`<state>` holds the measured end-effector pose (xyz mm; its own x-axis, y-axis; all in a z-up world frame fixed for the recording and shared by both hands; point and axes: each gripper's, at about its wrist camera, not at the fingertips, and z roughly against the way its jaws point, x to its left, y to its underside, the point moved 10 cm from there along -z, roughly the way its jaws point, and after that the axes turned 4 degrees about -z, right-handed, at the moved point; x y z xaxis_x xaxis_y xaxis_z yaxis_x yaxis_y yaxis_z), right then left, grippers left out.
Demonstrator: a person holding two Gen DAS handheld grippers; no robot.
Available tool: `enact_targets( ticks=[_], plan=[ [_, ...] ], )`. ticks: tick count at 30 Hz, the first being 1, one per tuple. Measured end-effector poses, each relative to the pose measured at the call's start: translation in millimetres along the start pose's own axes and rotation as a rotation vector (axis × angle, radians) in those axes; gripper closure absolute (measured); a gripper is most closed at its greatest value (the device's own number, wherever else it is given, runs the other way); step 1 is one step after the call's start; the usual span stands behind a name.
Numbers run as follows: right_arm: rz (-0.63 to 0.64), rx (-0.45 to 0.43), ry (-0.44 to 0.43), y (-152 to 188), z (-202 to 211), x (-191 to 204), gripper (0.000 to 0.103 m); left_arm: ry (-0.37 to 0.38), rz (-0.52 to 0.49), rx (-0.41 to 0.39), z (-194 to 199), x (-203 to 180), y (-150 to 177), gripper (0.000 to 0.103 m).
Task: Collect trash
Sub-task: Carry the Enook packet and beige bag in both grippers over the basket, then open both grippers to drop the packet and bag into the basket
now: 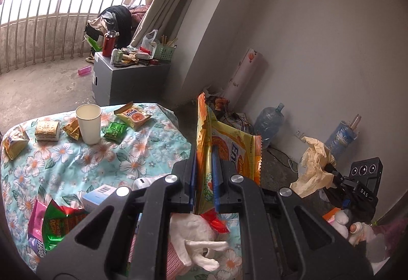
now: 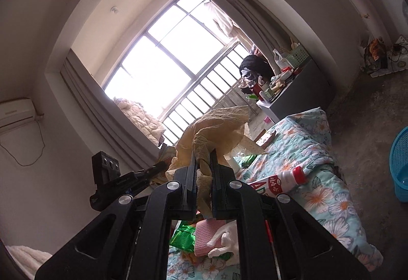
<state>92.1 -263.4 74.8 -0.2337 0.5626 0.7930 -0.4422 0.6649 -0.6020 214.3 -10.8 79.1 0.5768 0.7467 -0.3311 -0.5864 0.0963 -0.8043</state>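
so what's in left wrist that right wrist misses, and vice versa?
Left wrist only: the left tongs shut on an orange snack wrapper, the white paper cup standing among small snack packs, and a water jug by the wall.

Right wrist only: a blue basket on the floor, a red-capped white bottle lying on the quilt, and an air conditioner.

Both: the right tongs shut on crumpled tan paper, the floral quilt, the grey cabinet and the window railing.

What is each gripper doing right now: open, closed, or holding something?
Left gripper: closed on an orange snack wrapper.
Right gripper: closed on crumpled beige paper.
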Motion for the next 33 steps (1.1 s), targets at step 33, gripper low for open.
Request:
enact_targets(
  ticks=[33],
  plan=[
    [-0.443,0.044,0.690,-65.1,78.7,-425.8,0.094,0.062,-0.378,0.650,-456.4,-245.4,161.9,0.094]
  ],
)
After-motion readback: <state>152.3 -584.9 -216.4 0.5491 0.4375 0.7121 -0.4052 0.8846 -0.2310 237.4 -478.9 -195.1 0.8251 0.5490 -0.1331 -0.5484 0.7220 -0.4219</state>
